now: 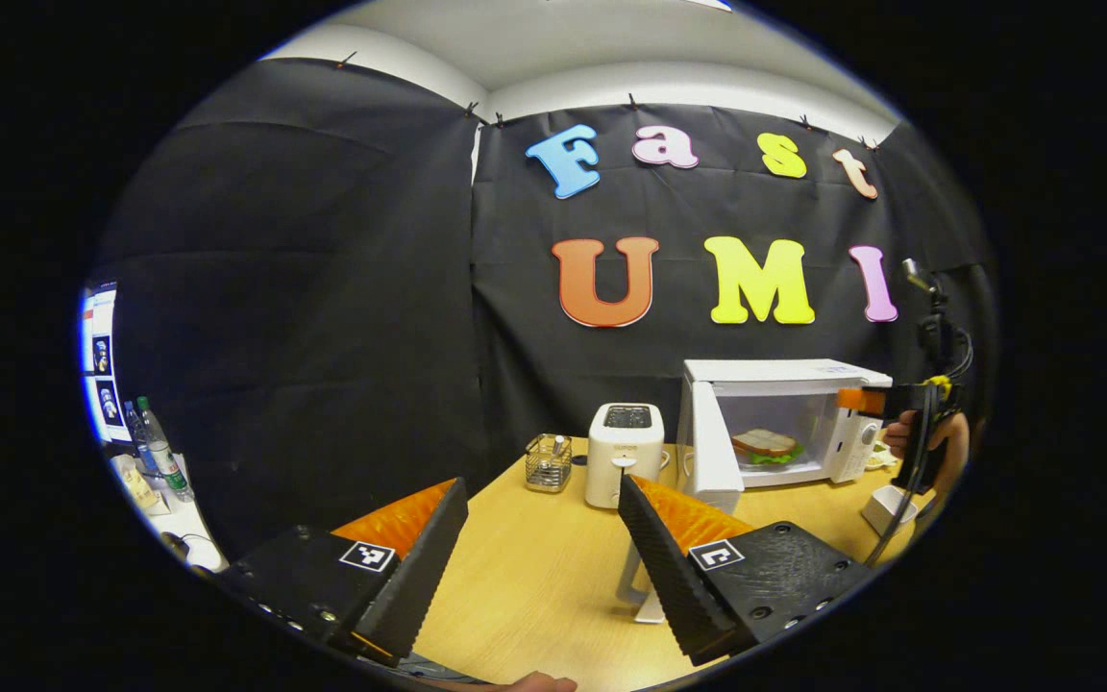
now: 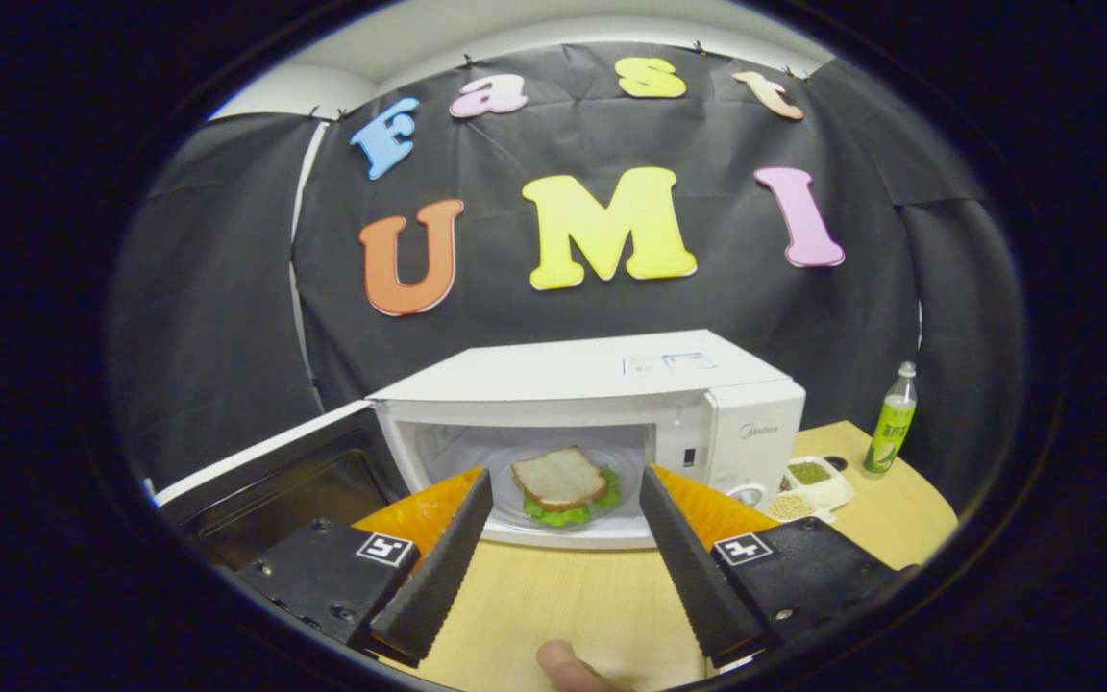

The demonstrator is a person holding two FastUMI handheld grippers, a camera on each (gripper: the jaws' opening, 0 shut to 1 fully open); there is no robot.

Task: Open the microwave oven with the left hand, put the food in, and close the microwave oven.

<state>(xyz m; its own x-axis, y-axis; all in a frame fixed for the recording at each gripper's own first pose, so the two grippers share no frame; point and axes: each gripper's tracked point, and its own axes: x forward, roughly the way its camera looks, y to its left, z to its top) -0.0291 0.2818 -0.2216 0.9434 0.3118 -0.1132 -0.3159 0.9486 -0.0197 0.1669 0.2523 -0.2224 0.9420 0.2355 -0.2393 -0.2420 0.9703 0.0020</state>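
Observation:
The white microwave (image 2: 602, 380) stands on the wooden table with its door (image 2: 275, 481) swung open to the left. Inside on the glass plate lies a sandwich (image 2: 563, 483) with lettuce under the bread. My right gripper (image 2: 563, 538) is open just in front of the cavity, holding nothing. In the left gripper view the microwave (image 1: 784, 375) is farther off at the right, its door (image 1: 712, 452) open and the sandwich (image 1: 765, 445) inside. My left gripper (image 1: 544, 538) is open over the table, well short of the door. The other gripper (image 1: 875, 399) and a hand show at the microwave's right.
A white toaster (image 1: 624, 452) and a small wire basket (image 1: 549, 461) stand left of the microwave. A white dish with beans (image 2: 808, 485) and a green bottle (image 2: 888, 423) sit to its right. Bottles (image 1: 155, 447) stand on a side table at far left.

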